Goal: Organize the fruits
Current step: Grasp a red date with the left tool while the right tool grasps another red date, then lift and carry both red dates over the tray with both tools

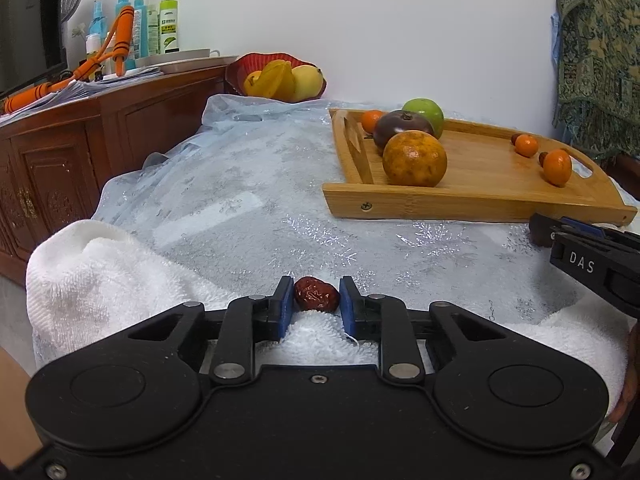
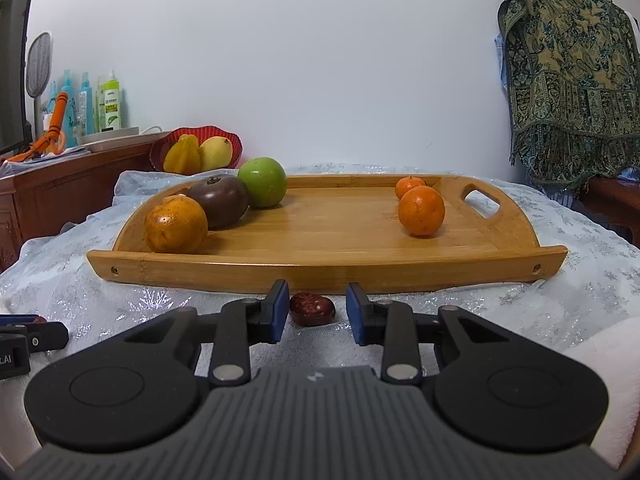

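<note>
Red dates between open jaws, both grippers.
Left gripper [image 1: 316, 300] brackets 1 date [image 1: 316, 300] untouched; right gripper [image 2: 317, 307] likewise, second date [image 2: 312, 309].

The left tongs [image 1: 316, 300] are lying low and pointing forward, their blue-padded fingers [image 1: 285, 304] parted with a visible gap on the right side. The right tongs [image 2: 317, 307] are hovering level at a similar height, fingers [image 2: 357, 312] spread wider. Seen from the left wrist, the right tongs are reaching in from the right edge.
</note>
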Motion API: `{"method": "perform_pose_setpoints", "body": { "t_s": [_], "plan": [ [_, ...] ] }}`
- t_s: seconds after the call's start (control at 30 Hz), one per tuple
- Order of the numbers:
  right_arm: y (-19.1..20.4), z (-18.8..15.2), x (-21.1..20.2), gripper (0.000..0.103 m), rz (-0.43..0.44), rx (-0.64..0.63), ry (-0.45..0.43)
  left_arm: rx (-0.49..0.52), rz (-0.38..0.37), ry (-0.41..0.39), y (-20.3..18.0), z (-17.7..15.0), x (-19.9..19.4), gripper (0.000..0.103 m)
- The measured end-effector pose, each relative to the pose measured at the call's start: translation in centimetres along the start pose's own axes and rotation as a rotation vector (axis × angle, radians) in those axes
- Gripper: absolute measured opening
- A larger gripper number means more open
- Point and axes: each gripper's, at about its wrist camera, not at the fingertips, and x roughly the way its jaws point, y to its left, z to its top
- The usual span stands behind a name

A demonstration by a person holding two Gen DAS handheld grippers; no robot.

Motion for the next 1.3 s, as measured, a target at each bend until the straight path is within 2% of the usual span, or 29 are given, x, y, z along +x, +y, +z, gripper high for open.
{"method": "perform_pose_setpoints", "body": {
  "t_s": [0.37,0.5,1.3],
  "plan": [
    [0.2,-0.2,0.2,0.031,0.017,0.014,0.027,0.009,-0.029,-0.008,-0.9,0.8,0.0,0.022],
    [0.6,-0.3,0.1,0.021,0.021,0.003,0.033,0.04,-0.052,-0.03,-2.1,1.5,-0.2,0.022],
    [-1.6,2.3,-0.7,0.021,-0.009,0.078,-0.035,0.14,-0.184,-0.091,-7.4,6.5,0.7,0.022]
  ]
}}
